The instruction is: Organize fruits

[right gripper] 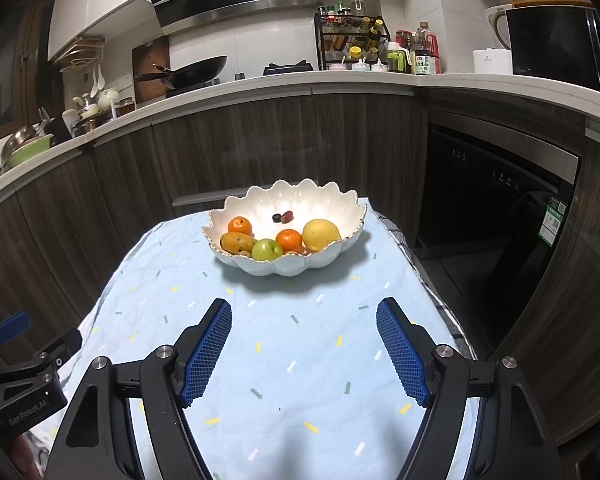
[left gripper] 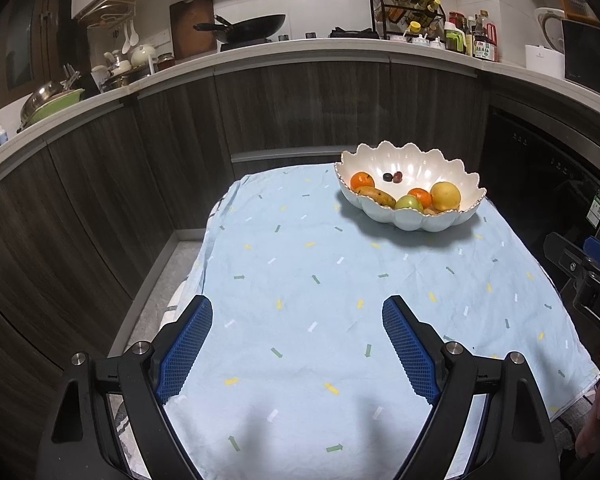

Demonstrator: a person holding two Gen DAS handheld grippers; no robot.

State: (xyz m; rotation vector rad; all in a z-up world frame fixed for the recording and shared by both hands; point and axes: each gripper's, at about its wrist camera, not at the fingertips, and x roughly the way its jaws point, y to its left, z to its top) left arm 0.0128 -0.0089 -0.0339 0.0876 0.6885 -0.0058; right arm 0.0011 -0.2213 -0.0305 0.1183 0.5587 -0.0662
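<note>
The right claw (right gripper: 304, 352) stands open with nothing between its blue pads (right gripper: 206, 354), hovering over the pale blue cloth (right gripper: 300, 380) on the near side of the bowl (right gripper: 300, 266). The left claw (left gripper: 298, 348) is open and empty too, further from the bowl and off to its left. All the fruit in view already lies inside the bowl: two oranges (right gripper: 240, 226) (right gripper: 289, 240), a green apple (right gripper: 266, 250), a yellow lemon (right gripper: 320, 234), a spotted yellow-brown fruit (right gripper: 236, 243) that may be a mango or a banana, and two small dark fruits (right gripper: 283, 217) toward the bowl's back.

Judged from this, the gathering looks done or nearly so, with both claws idle. Any next move would call for a loose fruit to fetch, and none shows on the cloth around the bowl.

The bowl's near wall hides the undersides of the fruit. The small dark pair is too small to name. The cloth's near edge is cut off behind the claws.
</note>
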